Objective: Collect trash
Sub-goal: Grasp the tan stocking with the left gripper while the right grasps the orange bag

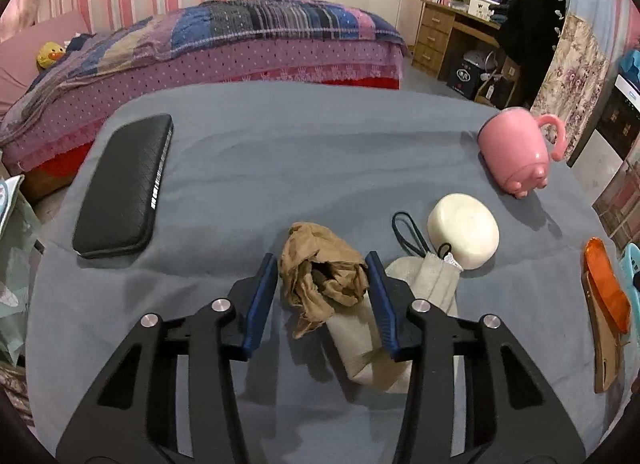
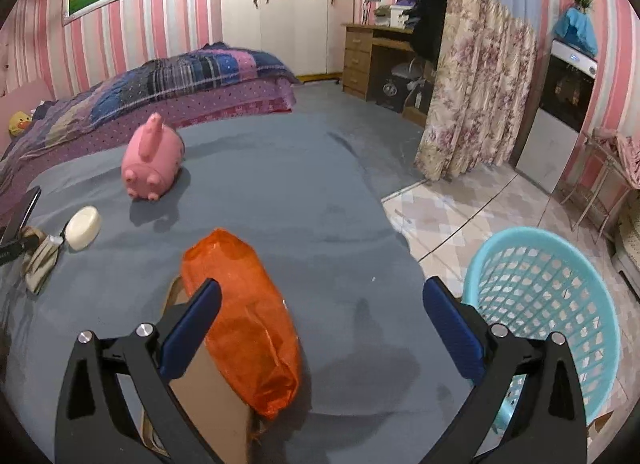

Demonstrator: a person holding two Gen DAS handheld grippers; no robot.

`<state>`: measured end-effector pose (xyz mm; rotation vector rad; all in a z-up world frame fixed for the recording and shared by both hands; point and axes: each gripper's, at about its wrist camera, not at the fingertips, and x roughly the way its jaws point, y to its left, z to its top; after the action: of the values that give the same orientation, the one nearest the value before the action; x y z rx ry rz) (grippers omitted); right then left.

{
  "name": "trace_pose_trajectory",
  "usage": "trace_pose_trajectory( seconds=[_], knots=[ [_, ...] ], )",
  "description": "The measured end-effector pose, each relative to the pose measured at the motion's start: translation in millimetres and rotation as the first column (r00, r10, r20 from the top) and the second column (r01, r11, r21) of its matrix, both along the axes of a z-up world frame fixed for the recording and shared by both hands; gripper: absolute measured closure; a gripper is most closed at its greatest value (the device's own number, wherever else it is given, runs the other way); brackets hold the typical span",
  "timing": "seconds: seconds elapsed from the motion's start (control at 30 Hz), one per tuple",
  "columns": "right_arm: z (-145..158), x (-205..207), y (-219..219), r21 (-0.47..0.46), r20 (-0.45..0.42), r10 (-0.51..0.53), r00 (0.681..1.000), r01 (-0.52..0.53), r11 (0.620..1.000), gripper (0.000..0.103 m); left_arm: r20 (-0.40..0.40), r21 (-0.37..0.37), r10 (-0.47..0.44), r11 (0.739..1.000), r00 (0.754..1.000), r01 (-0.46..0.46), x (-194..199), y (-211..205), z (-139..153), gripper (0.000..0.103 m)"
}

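A grey-blue cloth [image 1: 280, 152] covers the table, and everything is told from the pink pig mug [image 1: 516, 152]. There is one pig mug. It lies on its side with its little feet sticking out.

Just in front of the mug sits one round white soap [image 1: 464, 230]. Beside the soap, away from the mug, lies one grey pouch [image 1: 438, 276] with a black loop cord. One crumpled brown stocking [image 1: 320, 272] lies on the pouch's near part. That stocking is the trash here.

The left gripper [image 1: 323, 272] has its two blue pads on either side of the brown stocking. One pad looks like it touches the stocking. The other pad has a small gap, so nothing is squeezed.

Far across the cloth from the mug lies one black case [image 1: 124, 188]. It has a strip of white marks on its edge, too small to read.

Nearer than the mug, by the cloth's edge, lies one orange plastic bag [image 2: 244, 328] on a piece of brown card [image 2: 216, 396]. The right gripper [image 2: 322, 304] is spread wide with nothing in it. Its left pad is just beside the orange bag.

One light blue basket [image 2: 544, 288] with holes stands on the floor past the table edge, well apart from the mug.

No writing can be read anywhere.
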<state>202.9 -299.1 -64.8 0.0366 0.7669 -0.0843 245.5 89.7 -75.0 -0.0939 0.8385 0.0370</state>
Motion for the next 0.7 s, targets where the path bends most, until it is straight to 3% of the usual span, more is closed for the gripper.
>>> trace_pose_trajectory(
  seconds=[0.07, 0.17, 0.33, 0.5, 0.7],
  knots=[
    [-3, 0, 1, 0.009, -0.024, 0.013, 1.0, -0.013, 1.0, 0.006, 0.022, 0.003, 0.018, 1.0, 1.0, -0.018, -2, 4, 7, 0.059],
    [-11, -1, 4, 0.028, -0.052, 0.033, 0.998, -0.032, 0.999, 0.015, 0.058, -0.007, 0.04, 0.999, 0.998, -0.039, -7, 12, 22, 0.059],
    [-18, -10, 12, 0.042, -0.076, 0.054, 0.996, -0.051, 0.998, 0.022, 0.137, 0.051, 0.065, 0.996, 0.988, -0.073, -32, 11, 44, 0.059],
    [-23, -15, 14, 0.058, -0.096, 0.075, 0.993, -0.069, 0.996, 0.031, 0.143, 0.063, 0.056, 0.996, 0.988, -0.065, -67, -4, 44, 0.059],
    [-28, -16, 5, 0.145, -0.106, 0.105, 0.989, -0.089, 0.985, 0.064, 0.132, 0.065, 0.01, 0.998, 0.991, -0.019, -90, -22, 44, 0.059]
  ],
)
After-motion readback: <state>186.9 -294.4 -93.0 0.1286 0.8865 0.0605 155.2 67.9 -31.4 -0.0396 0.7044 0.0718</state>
